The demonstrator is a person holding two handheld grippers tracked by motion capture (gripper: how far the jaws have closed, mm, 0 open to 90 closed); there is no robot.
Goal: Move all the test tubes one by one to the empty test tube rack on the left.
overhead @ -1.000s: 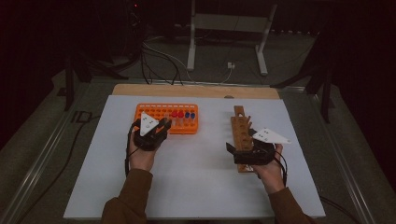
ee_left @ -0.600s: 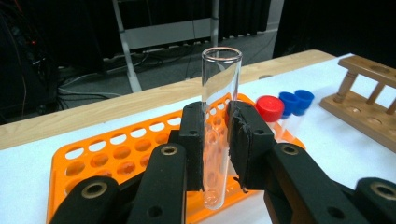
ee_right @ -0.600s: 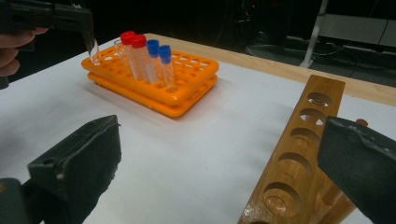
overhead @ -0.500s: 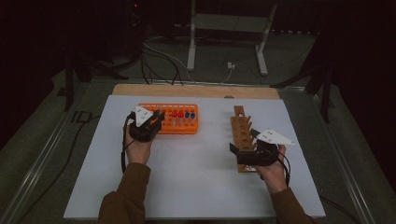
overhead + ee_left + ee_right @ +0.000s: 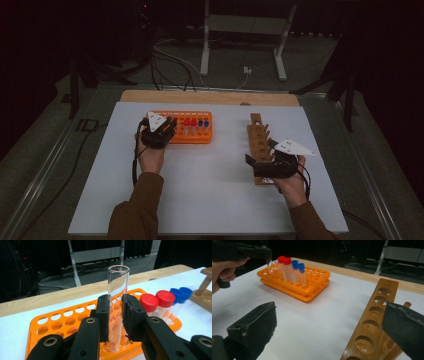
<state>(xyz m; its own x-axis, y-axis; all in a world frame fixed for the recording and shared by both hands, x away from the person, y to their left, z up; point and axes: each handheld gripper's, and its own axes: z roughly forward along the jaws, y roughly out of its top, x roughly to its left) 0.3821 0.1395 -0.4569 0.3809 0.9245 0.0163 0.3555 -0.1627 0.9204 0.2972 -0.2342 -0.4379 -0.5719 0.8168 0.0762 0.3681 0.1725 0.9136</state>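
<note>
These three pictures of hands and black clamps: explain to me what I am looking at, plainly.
A person sits at a white table holding a two-jaw tool in each hand. One camera looks down from above; the other two ride on the tools and look along their jaws. The left tool is shut on a clear, uncapped test tube standing in an orange rack, which also holds two red-capped tubes and two blue-capped tubes. The right tool is open, its jaws wide apart beside an empty wooden rack.

Left hand-held gripper [image 5: 167, 131] now slightly farther left.
</note>
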